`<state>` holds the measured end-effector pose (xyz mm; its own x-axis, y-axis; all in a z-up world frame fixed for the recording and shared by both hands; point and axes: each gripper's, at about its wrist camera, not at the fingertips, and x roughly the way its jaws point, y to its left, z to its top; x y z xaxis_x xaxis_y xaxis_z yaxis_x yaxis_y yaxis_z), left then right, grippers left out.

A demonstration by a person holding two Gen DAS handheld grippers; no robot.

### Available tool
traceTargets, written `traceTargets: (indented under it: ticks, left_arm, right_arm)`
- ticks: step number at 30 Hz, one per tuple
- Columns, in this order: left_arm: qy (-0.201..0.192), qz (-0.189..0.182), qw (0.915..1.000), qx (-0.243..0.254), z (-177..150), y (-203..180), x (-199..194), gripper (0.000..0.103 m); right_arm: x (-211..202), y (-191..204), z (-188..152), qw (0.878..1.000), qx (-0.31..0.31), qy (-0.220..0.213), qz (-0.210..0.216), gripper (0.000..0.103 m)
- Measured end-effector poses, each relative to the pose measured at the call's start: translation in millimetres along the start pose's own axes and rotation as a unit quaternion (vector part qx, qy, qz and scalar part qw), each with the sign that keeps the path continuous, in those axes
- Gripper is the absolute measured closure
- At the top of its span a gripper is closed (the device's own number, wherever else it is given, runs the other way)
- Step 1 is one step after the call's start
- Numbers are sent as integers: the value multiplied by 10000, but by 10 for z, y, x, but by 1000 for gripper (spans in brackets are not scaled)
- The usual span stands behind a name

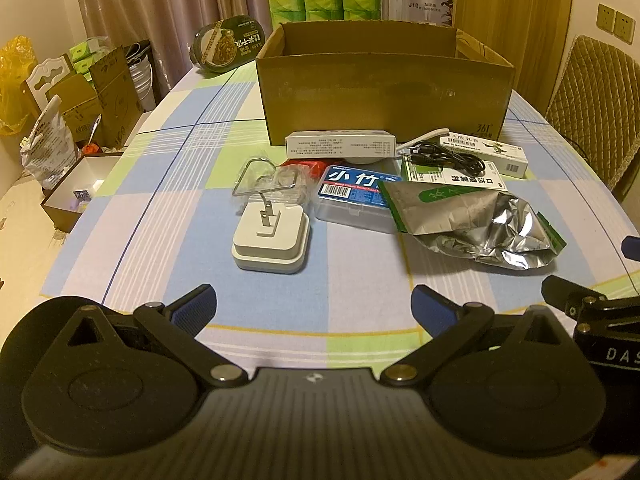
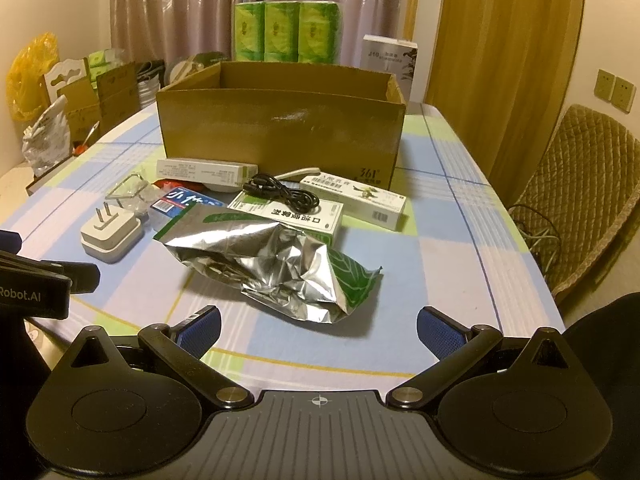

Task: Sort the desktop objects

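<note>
- Two views examined, left wrist first: the left gripper (image 1: 314, 306) hangs over the checked tablecloth (image 1: 168, 216) with jaws spread wide, grasping nothing.
- One cardboard box (image 1: 384, 96), open-topped, printed "361°" at its lower right corner, stands at the far side of the clutter.
- One white plug adapter (image 1: 272, 240) lies prongs up, nearest the gripper; beside it, one clear case (image 1: 354, 200) with a blue label reading "小竹".
- One crumpled foil pouch (image 1: 476, 224), green-edged, lies right of the case.
- One white carton (image 1: 340, 144) rests against the box front; one black cable (image 1: 444, 158) is coiled atop further cartons.
- Right wrist view: the right gripper (image 2: 318, 330) is likewise released, empty, just short of the foil pouch (image 2: 276, 264).
- Two cartons are legible: one (image 2: 290, 214) reading "口洁喷雾剂", one (image 2: 356, 198) bearing a barcode.
- "Robot.AI" is printed on the other gripper's body (image 2: 34, 292) at left edge.
- One white box (image 2: 390, 60) marked "J10" stands behind.
</note>
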<state>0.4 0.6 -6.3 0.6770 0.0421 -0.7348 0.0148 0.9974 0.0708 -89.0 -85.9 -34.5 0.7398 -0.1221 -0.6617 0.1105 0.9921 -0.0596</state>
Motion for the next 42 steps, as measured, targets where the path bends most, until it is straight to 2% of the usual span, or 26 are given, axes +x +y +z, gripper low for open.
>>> traceTargets:
  ticks: [42]
  left_arm:
    - [-2,-51,10000,37,0,-2,2,1]
  right_arm:
    - [11,25,-15,10000,-47,46,-1,2]
